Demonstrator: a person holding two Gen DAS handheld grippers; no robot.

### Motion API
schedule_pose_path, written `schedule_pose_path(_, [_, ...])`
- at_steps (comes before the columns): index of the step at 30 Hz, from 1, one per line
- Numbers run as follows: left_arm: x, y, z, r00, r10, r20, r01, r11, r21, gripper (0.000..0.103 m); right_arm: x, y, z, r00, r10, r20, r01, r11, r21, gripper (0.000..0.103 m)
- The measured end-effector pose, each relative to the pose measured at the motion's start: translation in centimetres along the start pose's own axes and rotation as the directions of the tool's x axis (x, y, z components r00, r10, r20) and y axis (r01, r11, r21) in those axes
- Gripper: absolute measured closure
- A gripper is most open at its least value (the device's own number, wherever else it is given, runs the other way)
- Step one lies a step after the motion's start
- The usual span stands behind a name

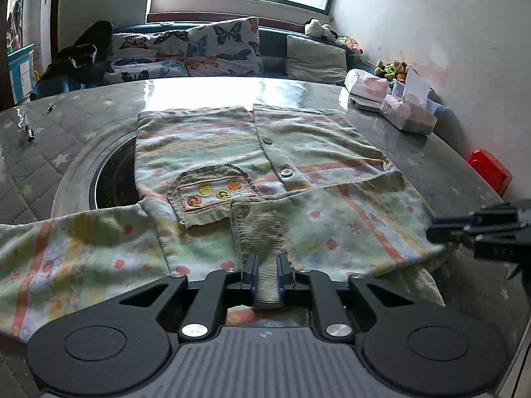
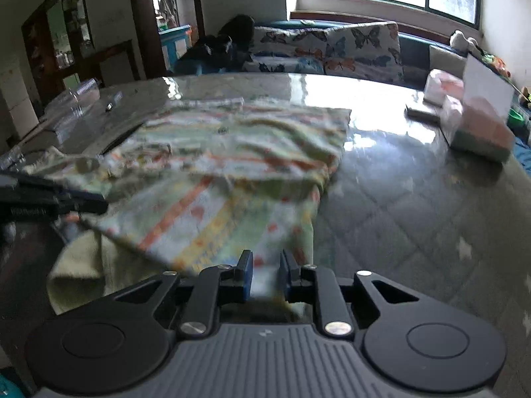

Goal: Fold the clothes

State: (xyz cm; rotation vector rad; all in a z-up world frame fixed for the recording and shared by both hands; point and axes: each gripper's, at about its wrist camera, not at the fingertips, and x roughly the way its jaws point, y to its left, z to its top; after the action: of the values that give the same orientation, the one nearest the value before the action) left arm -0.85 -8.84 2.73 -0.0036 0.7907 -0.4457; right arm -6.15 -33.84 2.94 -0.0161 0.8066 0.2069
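Observation:
A small pastel striped shirt [image 1: 292, 152] with buttons and a corduroy chest pocket [image 1: 212, 195] lies spread on the grey table [image 1: 66, 122]. My left gripper [image 1: 267, 267] is shut on the shirt's green corduroy collar [image 1: 262, 232] at its near edge. My right gripper [image 2: 265, 267] is shut on the shirt's near hem [image 2: 212, 219], holding it a little above the table; this view is blurred. The right gripper also shows at the right edge of the left wrist view [image 1: 441, 230]. The left gripper shows at the left edge of the right wrist view [image 2: 96, 202].
Tissue packs and a box [image 1: 408, 112] stand at the table's right back. A red box [image 1: 489, 170] sits at the right edge. A pen [image 1: 28, 129] lies at the left. A round dark inset [image 1: 113, 179] is partly under the shirt. A sofa with cushions [image 1: 212, 49] is behind.

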Motion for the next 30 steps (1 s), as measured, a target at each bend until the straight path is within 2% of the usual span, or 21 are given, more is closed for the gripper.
schedule_pose_path(4, [-0.7,0.1,-0.1,1.000,0.009,0.011,-0.009,1.000,-0.007,0.084,-0.7,1.0,0.9,1.000,0.002,0.014,-0.002,0.999,-0.039,0.085])
schedule_pose_path(6, [-1.5,0.5,-0.2,0.999,0.023,0.028,-0.022,1.000,-0.021,0.073,-0.7,2.0,1.8,0.999,0.023,0.025,-0.021,0.997,-0.077,0.085])
schedule_pose_path(7, [-1.9,0.8,-0.2,0.999,0.032,0.037,-0.031,0.999,-0.029,0.071,-0.6,2.6,2.2,0.999,0.038,0.028,-0.035,0.995,-0.094,0.085])
schedule_pose_path(12, [-3.9,3.4,-0.6,0.992,0.110,0.061,-0.104,0.990,-0.093,0.059,1.4,6.6,4.1,0.992,0.127,0.014,-0.122,0.974,-0.189,0.085])
schedule_pose_path(16, [-5.5,6.1,-1.1,0.979,0.190,0.077,-0.176,0.970,-0.165,0.053,3.2,10.0,4.7,0.981,0.190,-0.021,-0.189,0.949,-0.253,0.085])
schedule_pose_path(22, [-7.8,10.5,-2.6,0.945,0.319,0.072,-0.287,0.916,-0.281,0.048,5.3,13.0,4.4,0.974,0.216,-0.061,-0.225,0.926,-0.304,0.084])
schedule_pose_path(26, [-9.1,13.3,-2.9,0.908,0.413,0.074,-0.363,0.862,-0.353,0.048,5.2,13.0,4.6,0.975,0.217,-0.057,-0.224,0.929,-0.296,0.084])
schedule_pose_path(30, [-10.5,16.1,-3.2,0.862,0.502,0.068,-0.432,0.797,-0.422,0.048,4.7,12.7,4.7,0.975,0.219,-0.048,-0.223,0.933,-0.282,0.083])
